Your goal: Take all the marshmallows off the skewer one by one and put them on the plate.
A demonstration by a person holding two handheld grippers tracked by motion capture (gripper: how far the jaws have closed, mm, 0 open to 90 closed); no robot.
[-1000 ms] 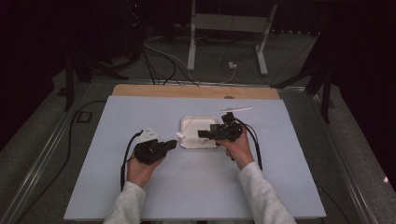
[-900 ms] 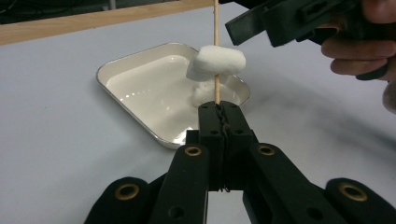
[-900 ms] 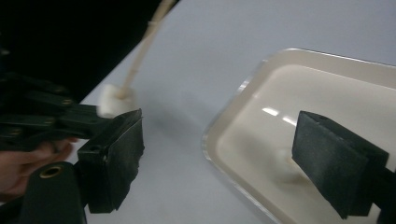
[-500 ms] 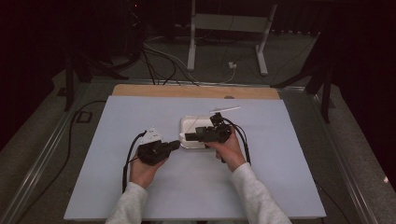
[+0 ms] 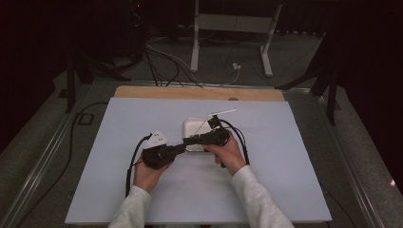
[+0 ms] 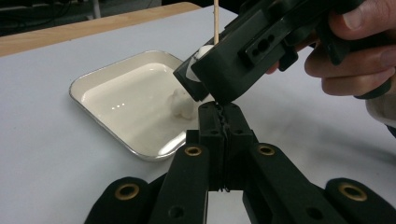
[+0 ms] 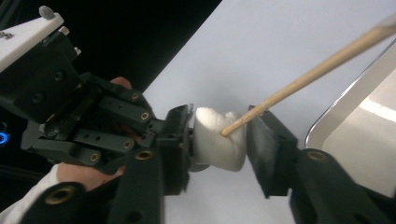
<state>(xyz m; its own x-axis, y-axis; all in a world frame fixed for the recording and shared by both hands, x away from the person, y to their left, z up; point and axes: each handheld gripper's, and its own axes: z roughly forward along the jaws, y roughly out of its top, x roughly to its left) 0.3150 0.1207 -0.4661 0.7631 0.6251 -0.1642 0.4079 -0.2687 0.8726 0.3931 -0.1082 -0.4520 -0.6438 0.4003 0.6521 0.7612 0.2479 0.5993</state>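
**Bright table, dark room**

From my seat, overhead light floods the pale table (image 5: 285, 156) while the surroundings fall to black. The tray (image 6: 100, 77) throws small glare spots. My high view is soft; the nearest jaws in both gripper views blur slightly.

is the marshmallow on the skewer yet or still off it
On. The thin wooden skewer has its tip sunk into the white marshmallow, which the right claw squeezes.

Tray (image 5: 195, 127) beside tools, table (image 5: 285, 156) elsewhere open
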